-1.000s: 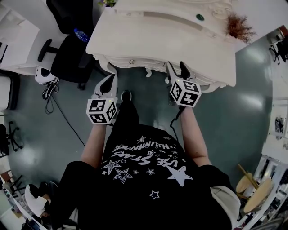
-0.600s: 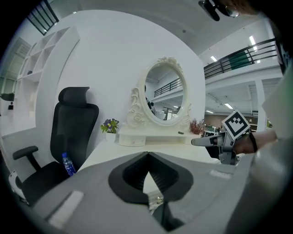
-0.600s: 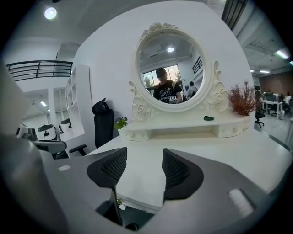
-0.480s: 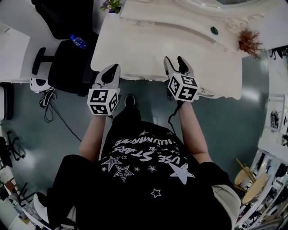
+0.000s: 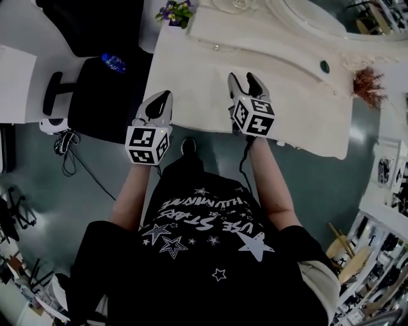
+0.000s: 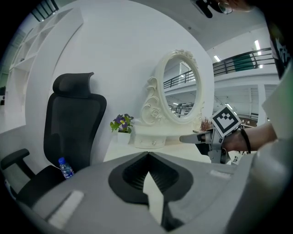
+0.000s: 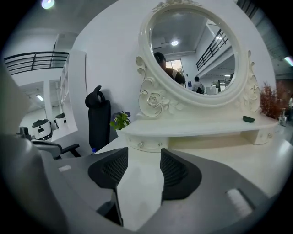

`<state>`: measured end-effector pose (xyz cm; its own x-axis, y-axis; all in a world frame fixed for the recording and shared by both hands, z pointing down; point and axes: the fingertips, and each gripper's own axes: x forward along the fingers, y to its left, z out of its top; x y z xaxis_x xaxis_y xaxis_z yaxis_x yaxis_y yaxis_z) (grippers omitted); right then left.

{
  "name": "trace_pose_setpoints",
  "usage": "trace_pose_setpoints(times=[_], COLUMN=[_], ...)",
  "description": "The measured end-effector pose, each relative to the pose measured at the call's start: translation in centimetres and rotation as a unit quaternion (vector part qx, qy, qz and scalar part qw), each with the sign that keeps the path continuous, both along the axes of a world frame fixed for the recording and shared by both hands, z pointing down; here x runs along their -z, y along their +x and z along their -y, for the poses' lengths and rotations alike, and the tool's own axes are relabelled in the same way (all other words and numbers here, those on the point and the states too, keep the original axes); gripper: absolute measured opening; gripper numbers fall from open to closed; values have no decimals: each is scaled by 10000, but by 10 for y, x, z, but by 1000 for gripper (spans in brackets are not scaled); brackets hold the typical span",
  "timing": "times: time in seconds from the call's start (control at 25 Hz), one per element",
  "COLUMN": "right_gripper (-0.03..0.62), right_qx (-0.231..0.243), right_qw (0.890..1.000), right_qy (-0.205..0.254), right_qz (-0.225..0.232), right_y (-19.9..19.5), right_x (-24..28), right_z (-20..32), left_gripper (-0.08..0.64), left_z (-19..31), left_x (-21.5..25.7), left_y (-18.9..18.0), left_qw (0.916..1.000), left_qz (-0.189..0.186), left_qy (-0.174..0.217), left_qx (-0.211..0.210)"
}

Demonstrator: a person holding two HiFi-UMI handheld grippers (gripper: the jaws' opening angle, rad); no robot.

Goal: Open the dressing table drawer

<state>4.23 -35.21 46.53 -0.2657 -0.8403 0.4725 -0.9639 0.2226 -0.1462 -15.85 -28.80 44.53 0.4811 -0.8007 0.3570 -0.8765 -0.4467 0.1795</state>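
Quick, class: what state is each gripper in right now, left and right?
Left gripper: shut, nothing held.
Right gripper: open, nothing between its jaws.

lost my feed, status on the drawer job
Left gripper shut, empty; right gripper open, empty. Both hover at dressing table front edge. Small drawer under mirror shut. Nothing in the way.

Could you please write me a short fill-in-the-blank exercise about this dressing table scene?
The left gripper is shut, while the right gripper is ___.
The water bottle lies on the seat of the black ___.
The potted flowers on the dressing table are ___ in colour.
Missing words: open; chair; purple.
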Motion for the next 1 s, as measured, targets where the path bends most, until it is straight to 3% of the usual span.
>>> trace_pose_setpoints(times=[0.4,1.0], right_gripper=[212,172], right_qx=[13,-155], right_qw=[9996,9981], right_qy=[-247,-529], right_qz=[-125,-276], right_y=[-42,-57], right_x=[-34,-72], right_z=[64,108], left_gripper=[2,2], left_z=[46,64], left_x=[-26,-41], left_y=[-19,-28], left_qw=[9997,9992], left_qz=[-43,-64], left_qy=[-228,-395], left_qx=[-99,-58])
